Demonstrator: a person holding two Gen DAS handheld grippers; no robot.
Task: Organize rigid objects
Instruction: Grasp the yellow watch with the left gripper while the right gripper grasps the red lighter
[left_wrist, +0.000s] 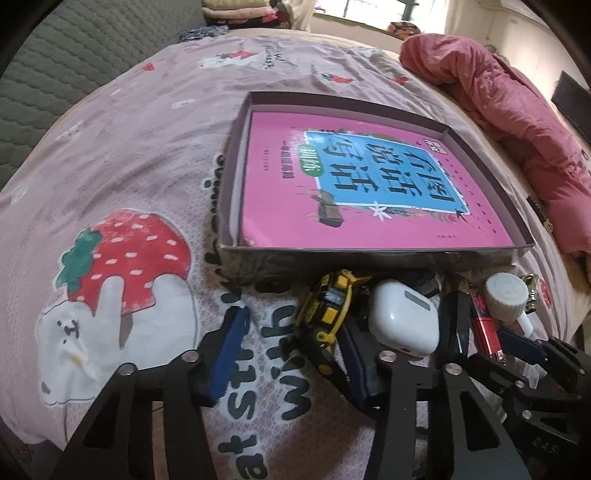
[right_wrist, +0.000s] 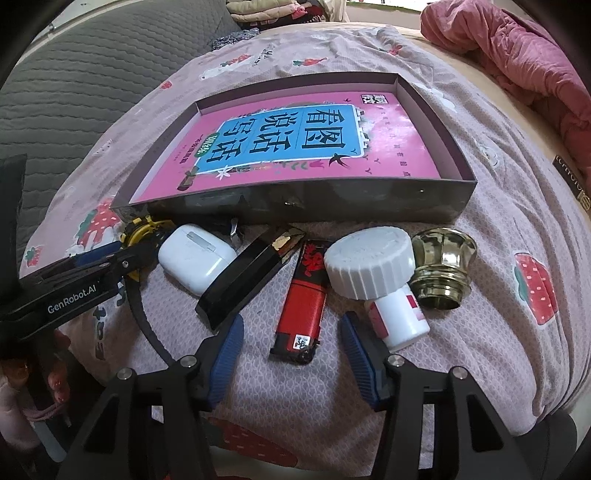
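Yellow toy: glossy yellow-and-black plastic toy car (left_wrist: 330, 308), blocky and ridged, lying just before the box's near wall; its long axis runs from your left gripper (left_wrist: 291, 354) up toward the box.
Your left fingers: blue ribbed pads (left_wrist: 231, 350) stand apart, one clear on the left; the other sits beside the car, and whether it presses on it the view is too crowded to tell.
Lighter: smooth red-and-black lighter (right_wrist: 304, 295), a slim bar pointing from your right gripper (right_wrist: 291, 363) toward the box, between your right fingers.
Your right fingers: apart, blue pads (right_wrist: 225, 363) either side of the lighter's near end, not touching it.
Neighbours: rounded white earbud case (right_wrist: 195, 256); faceted black bar with a gold tip (right_wrist: 243, 280), slanted; white bottle (right_wrist: 384, 288) with a ridged cap, lying down; shiny brass-coloured cap (right_wrist: 441, 267).
Box: shallow dark cardboard tray (right_wrist: 332, 201), holding a glossy pink book (right_wrist: 295, 147) flat.
Bed: pink strawberry-print sheet (right_wrist: 480, 332), soft and finely textured.
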